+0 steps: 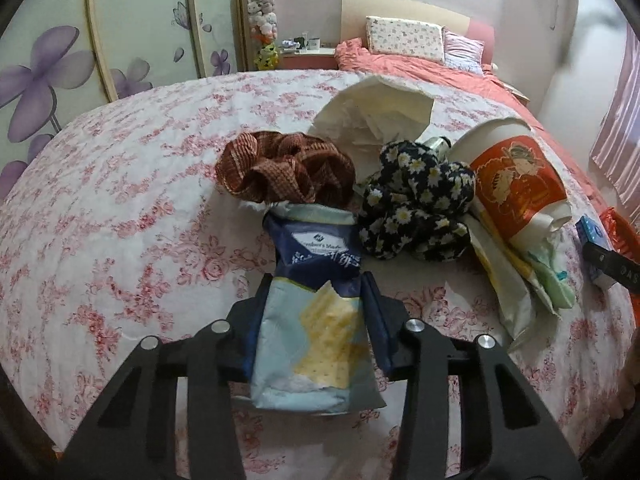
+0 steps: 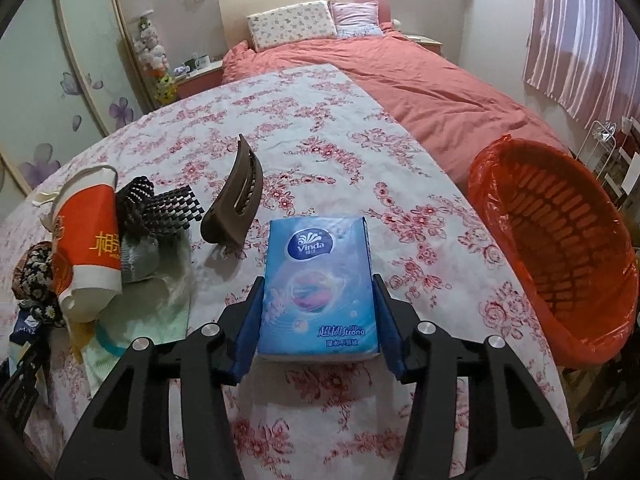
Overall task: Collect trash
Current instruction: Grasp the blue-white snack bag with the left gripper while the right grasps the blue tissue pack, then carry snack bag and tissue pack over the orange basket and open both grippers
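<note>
The left gripper (image 1: 318, 308) pinches a blue snack wrapper (image 1: 316, 300); a brown scrunchie (image 1: 286, 172) lies just beyond. The right gripper (image 2: 318, 316) clamps a tissue pack (image 2: 320, 288); an orange-lined basket (image 2: 516, 184) sits to its right.

snack wrapper (image 1: 310, 320): glossy printed foil, creased
tissue pack (image 2: 318, 288): smooth, shiny plastic film
paper cup (image 1: 516, 184): matt paper, crushed
scrunchies (image 1: 286, 168): soft woven cloth, gathered
hair claw (image 2: 236, 200): matt brown plastic
bedspread (image 1: 120, 220): printed floral cloth, slightly puckered
basket (image 2: 560, 240): orange plastic lattice, lined with thin glossy film
gripper frames (image 2: 132, 392): matt black plastic, bright metal pins
</note>
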The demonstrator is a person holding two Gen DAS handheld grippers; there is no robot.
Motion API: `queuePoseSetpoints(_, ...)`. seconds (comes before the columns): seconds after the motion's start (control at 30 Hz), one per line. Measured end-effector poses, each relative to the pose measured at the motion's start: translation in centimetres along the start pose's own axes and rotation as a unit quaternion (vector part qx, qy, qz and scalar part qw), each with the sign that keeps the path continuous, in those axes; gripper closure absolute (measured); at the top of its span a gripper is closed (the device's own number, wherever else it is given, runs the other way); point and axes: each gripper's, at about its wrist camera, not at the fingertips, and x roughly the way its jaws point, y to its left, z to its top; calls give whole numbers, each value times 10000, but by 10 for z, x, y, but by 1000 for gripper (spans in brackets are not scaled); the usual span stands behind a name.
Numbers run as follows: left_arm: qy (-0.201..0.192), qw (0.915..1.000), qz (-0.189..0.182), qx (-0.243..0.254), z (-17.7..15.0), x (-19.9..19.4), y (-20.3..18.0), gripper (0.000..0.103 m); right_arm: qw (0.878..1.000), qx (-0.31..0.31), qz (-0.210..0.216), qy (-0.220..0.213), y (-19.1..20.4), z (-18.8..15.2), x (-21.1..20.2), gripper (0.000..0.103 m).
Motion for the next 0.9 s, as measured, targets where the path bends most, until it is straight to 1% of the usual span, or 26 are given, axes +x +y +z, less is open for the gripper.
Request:
queuePoseSetpoints(0.27,-343,9993,-126,8,3,-28,3,67,9998,78,111,-159,-8,-3,-21,52)
queuePoseSetpoints(0.5,-652,9972,-357,42,10,-59,-5,67,9989,170,234,-372,-18,-3,-42,52)
queuePoseSetpoints(0.77,-926,9926,-767,183,23,-92,-37,67,9961,289,380,-743,-41,-4,-72,52)
queuePoseSetpoints(0.9,-1032,9886,-1050,315,29,-107,-65,67,9941,379,379,-943,-56,-3,-85,52)
